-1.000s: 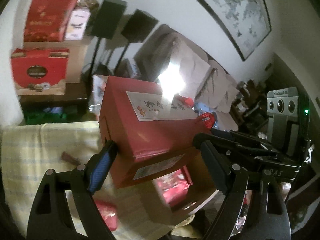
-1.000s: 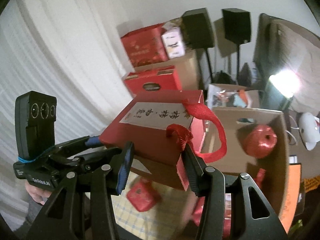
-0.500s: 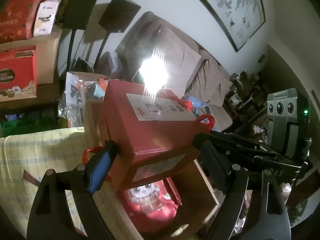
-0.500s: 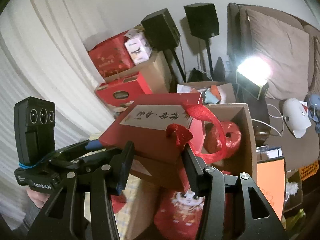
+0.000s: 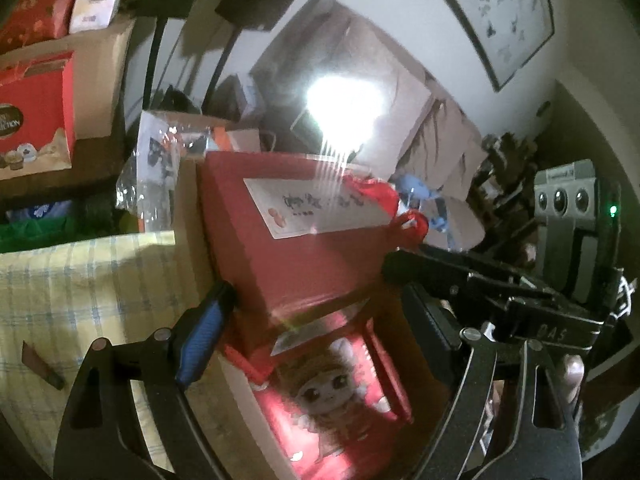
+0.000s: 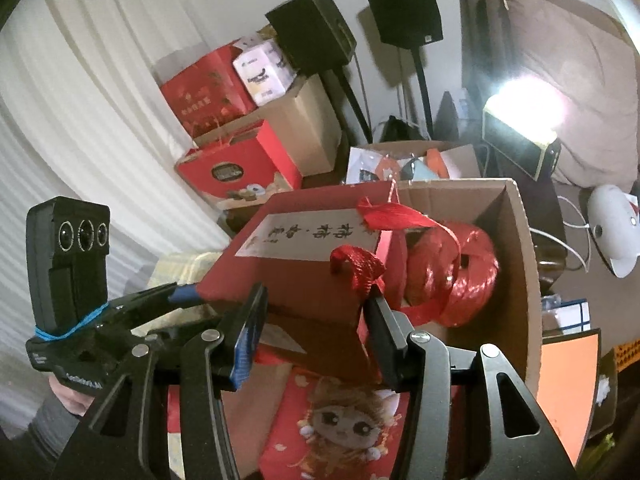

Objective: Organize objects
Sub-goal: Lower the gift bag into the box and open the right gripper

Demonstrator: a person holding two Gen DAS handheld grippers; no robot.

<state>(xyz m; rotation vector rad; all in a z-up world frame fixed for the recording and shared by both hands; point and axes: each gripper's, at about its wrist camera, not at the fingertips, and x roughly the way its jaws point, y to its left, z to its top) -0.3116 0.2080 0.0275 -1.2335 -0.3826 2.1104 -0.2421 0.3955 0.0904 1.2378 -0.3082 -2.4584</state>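
Observation:
A red gift box (image 5: 296,248) with a white label and red ribbon handle is held between both grippers over an open cardboard box (image 6: 520,248). My left gripper (image 5: 316,320) is shut on the box's near corner. My right gripper (image 6: 316,324) is shut on its other side (image 6: 304,280). Inside the cardboard box lie a red packet with a cartoon girl (image 6: 348,424) and a roll of red string (image 6: 456,272). The packet also shows in the left wrist view (image 5: 332,396).
A yellow checked cloth (image 5: 80,288) covers the table left of the cardboard box. Red gift boxes (image 6: 240,172) and a brown carton are stacked behind. Two black speakers (image 6: 400,8) stand on poles. A bright lamp (image 6: 524,116) and a sofa are at the right.
Both grippers have carried the red gift box to the right and lower, from above the checked cloth to over the open cardboard box.

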